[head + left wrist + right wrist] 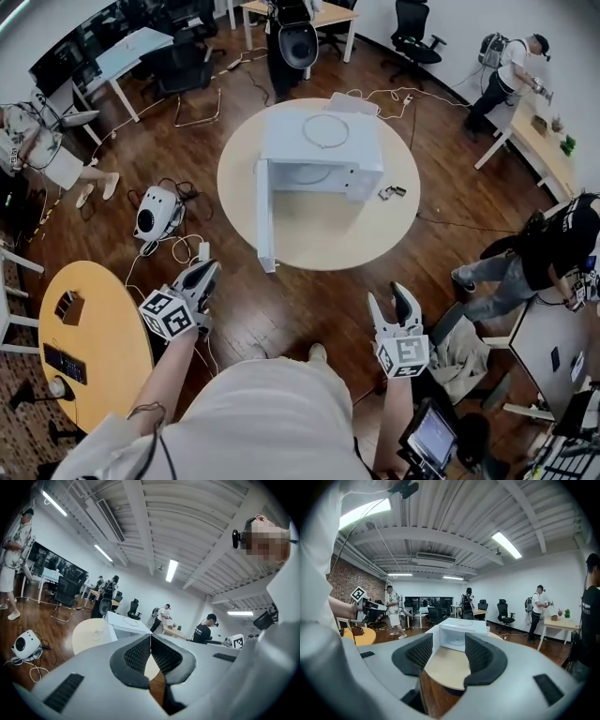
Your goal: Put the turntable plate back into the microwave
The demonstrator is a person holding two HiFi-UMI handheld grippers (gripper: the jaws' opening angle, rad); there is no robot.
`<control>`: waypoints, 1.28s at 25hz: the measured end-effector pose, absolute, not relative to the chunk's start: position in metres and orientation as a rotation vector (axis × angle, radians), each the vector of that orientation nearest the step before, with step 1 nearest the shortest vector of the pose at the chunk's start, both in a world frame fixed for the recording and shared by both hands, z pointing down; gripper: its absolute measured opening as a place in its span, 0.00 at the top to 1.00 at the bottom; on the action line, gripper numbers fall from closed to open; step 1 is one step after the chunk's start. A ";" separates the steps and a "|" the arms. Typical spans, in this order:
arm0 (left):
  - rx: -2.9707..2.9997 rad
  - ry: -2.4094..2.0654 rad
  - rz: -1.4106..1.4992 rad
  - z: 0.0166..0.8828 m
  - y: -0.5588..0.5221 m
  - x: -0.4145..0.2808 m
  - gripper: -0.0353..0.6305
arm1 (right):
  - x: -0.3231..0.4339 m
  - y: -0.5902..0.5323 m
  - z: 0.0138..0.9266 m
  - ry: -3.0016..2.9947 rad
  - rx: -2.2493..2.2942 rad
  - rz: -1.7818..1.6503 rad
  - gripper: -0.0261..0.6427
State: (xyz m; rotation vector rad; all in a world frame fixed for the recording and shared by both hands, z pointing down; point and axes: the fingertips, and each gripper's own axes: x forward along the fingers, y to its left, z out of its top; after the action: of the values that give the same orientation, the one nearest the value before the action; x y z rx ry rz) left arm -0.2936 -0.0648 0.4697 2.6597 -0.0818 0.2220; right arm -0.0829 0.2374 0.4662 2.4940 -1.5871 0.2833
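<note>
on round table (319,234): microwave (281,141) mouth faces camera, plate (457,642) apparently inside.

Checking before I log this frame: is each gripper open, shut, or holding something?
Left gripper: shut, nothing between its jaws.
Right gripper: open, empty.
</note>
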 end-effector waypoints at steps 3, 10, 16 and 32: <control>2.661 -0.046 0.215 0.470 -0.072 -0.288 0.93 | -0.082 0.244 0.459 -1.570 2.526 0.264 0.63; 2.665 0.083 0.246 0.473 -0.056 -0.272 0.93 | -0.090 0.254 0.453 -1.547 2.597 0.272 0.63; 2.648 0.153 0.266 0.478 -0.035 -0.262 0.93 | -0.096 0.251 0.460 -1.569 2.574 0.303 0.63; 2.601 0.154 0.278 0.484 -0.010 -0.248 0.93 | -0.083 0.266 0.483 -1.638 2.555 0.376 0.63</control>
State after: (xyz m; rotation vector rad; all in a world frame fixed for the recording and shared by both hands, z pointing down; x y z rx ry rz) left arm -0.2478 -0.0097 0.4841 2.6013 0.1538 0.2784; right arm -0.0833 0.2658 0.4828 2.5547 -1.6376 0.3757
